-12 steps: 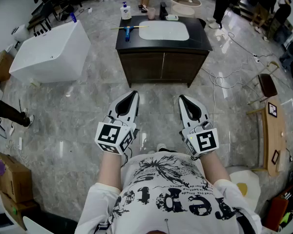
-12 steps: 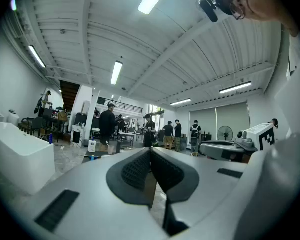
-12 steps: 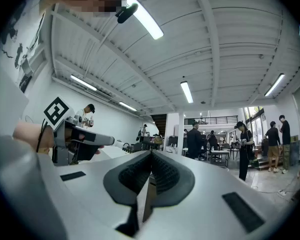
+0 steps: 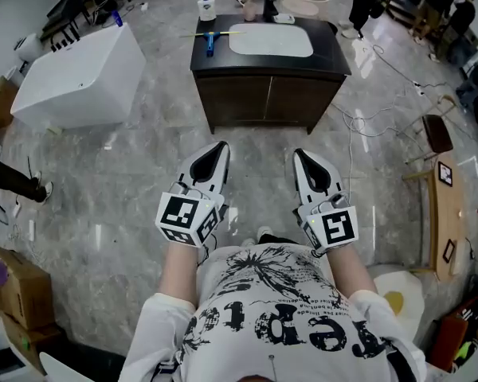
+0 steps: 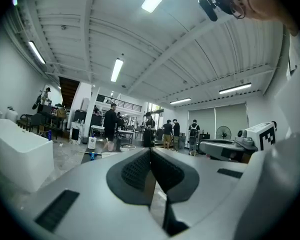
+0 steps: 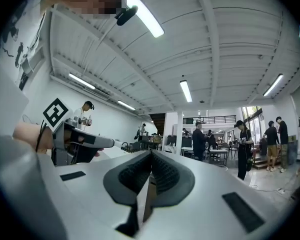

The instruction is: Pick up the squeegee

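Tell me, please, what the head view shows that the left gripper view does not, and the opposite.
Only the head view: the white sink basin seen from above, the person's printed shirt and a cardboard box. Only the left gripper view: the ceiling lights and a standing fan. Both: the white tub, the squeegee on the cabinet top, the shut left gripper and the right gripper.

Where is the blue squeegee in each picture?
Head view: squeegee near the top, at the left end of the dark counter.
Left gripper view: squeegee small, left of centre.
Right gripper view: not in it.
Shared landmark: white bottle behind it, in head and left gripper views.
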